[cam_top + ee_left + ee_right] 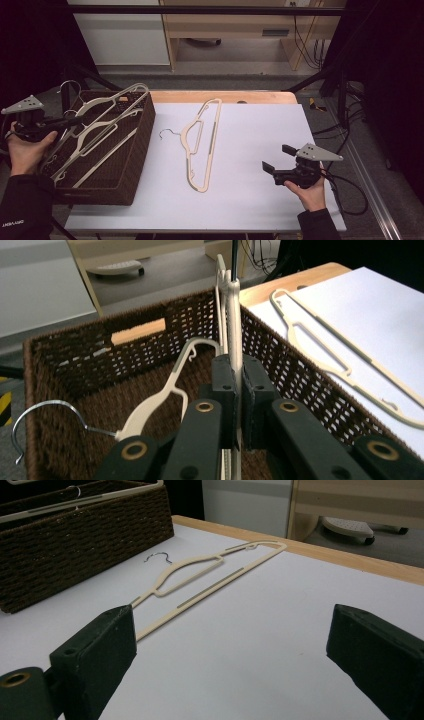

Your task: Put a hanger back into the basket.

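Cream plastic hanger with thin flat bars, clamped edge-on in closed left gripper over dark wicker basket, other hangers inside, one more hanger flat on white worktop, right gripper wide open, empty.

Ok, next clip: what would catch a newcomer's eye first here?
Probably the dark wicker basket at the table's left edge, with cream hangers sticking out of it. The left gripper is clamped on one of those hangers, holding it edge-on above the basket. One more hanger lies flat on the white tabletop, and the right gripper rests open near the table's right side.
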### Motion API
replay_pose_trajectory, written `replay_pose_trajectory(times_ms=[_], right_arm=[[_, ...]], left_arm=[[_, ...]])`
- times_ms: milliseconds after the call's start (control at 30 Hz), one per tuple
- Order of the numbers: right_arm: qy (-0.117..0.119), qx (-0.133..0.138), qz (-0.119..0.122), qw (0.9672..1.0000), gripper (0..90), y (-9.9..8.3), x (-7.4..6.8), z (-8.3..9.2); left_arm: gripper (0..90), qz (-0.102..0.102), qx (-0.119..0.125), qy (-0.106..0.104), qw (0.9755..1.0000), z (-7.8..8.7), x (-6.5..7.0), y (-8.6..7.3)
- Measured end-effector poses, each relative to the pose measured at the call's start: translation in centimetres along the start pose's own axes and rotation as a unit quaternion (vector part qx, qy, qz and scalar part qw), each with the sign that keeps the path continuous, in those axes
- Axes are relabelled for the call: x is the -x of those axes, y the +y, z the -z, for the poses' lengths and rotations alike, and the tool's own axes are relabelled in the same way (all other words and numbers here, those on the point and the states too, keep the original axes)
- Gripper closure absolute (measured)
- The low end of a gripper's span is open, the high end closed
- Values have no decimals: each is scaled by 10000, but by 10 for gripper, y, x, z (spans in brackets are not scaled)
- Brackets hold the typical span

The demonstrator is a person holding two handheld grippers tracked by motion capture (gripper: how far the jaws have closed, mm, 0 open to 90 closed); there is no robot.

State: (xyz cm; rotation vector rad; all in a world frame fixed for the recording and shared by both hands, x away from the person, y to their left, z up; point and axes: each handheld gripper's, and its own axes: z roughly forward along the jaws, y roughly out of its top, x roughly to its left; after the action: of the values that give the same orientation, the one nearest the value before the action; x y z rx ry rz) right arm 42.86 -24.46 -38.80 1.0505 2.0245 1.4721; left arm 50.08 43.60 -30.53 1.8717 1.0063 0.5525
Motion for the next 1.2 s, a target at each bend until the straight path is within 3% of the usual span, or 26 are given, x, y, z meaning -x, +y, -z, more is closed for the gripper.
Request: replay_pose_trajectory(times_ms=[200,333,533,633,767,867,1033,1133,1200], right_arm=[[-7,-22,24,10000,59,-1,1,-1],[-15,-40,1,10000,59,-1,0,-3],[6,-54,32,10000,59,-2,0,-3],[1,-55,34,10000,59,-2,0,-3],[2,-55,39,10000,59,-2,0,-3],[3,-51,34,10000,59,-2,0,-3],[6,-54,36,10000,59,-2,0,-3],[14,-68,18,10000,59,-2,0,-4],[10,-63,19,10000,58,-2,0,-4]], left_arm=[[863,22,-300,41,9995,-3,-2,-15],[862,65,-385,7,9992,-15,2,-26],[859,19,-715,142,9973,-35,8,-38],[856,168,-786,182,9966,-36,7,-44],[837,230,-1151,533,9917,-37,6,-50],[780,335,-1223,722,9893,-33,4,-51],[723,426,-1001,1096,9880,-17,8,-49],[661,533,-733,1172,9890,-7,14,-46],[621,564,-501,1095,9911,-2,21,-42]])
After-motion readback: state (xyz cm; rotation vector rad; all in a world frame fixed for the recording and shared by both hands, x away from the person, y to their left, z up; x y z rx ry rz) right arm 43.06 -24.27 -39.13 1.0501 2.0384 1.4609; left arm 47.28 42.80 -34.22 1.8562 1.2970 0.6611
